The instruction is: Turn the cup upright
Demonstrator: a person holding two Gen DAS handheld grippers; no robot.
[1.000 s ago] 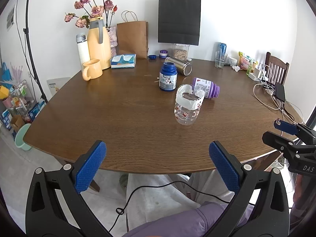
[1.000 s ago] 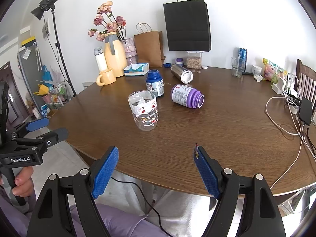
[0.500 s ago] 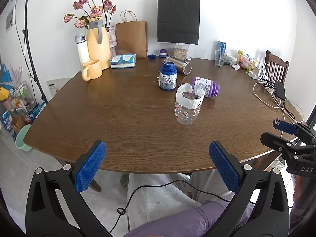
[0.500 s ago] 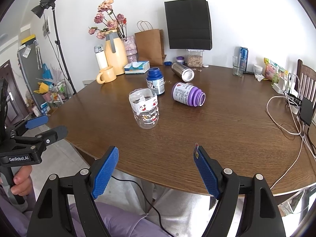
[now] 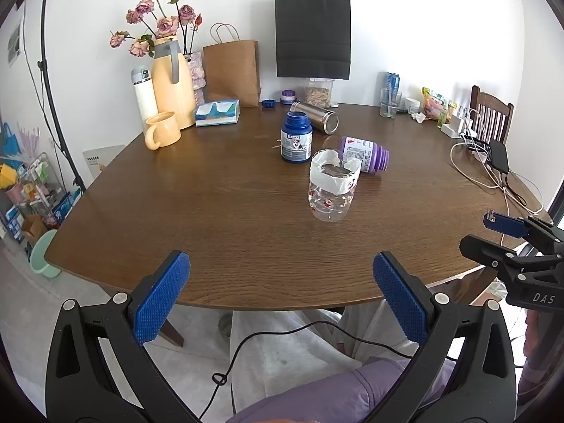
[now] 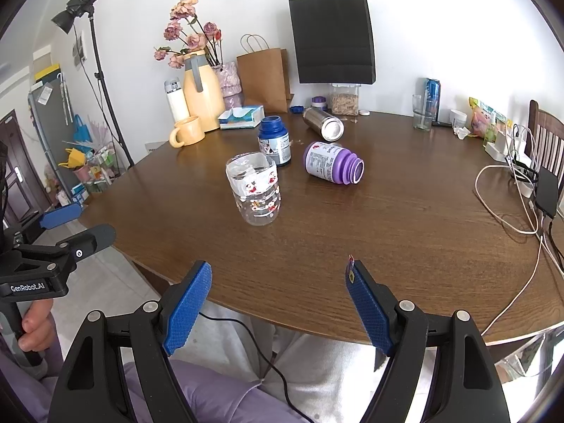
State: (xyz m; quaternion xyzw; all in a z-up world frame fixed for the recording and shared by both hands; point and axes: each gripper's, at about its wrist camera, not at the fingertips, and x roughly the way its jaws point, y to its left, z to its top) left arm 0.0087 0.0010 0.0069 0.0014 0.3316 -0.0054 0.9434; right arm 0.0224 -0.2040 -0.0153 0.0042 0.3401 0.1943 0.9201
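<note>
Cup (image 5: 332,190), clear plastic with small red prints and a torn white band round its rim, is standing mouth-up on the brown table (image 5: 211,211), and everything else is placing itself around it. Just behind the cup, a blue jar (image 5: 296,138) is standing upright, and a purple bottle (image 5: 365,154) is lying on its side, almost touching the cup's rim in the left wrist view. Farther behind the cup, a steel tumbler (image 6: 323,124) is lying on its side too. Well behind the cup and to its left, a yellow mug (image 5: 162,134) is sitting in front of a yellow jug (image 5: 172,84).

Well in front of the cup, off the table's near edge, the left gripper (image 5: 282,296) is hanging with its blue pads (image 5: 160,299) spread wide, gripping nothing. The right gripper (image 6: 278,310) is doing likewise on the cup's near side, its jaws wide apart and empty, over the person's lap. Neither is touching the cup.
</note>
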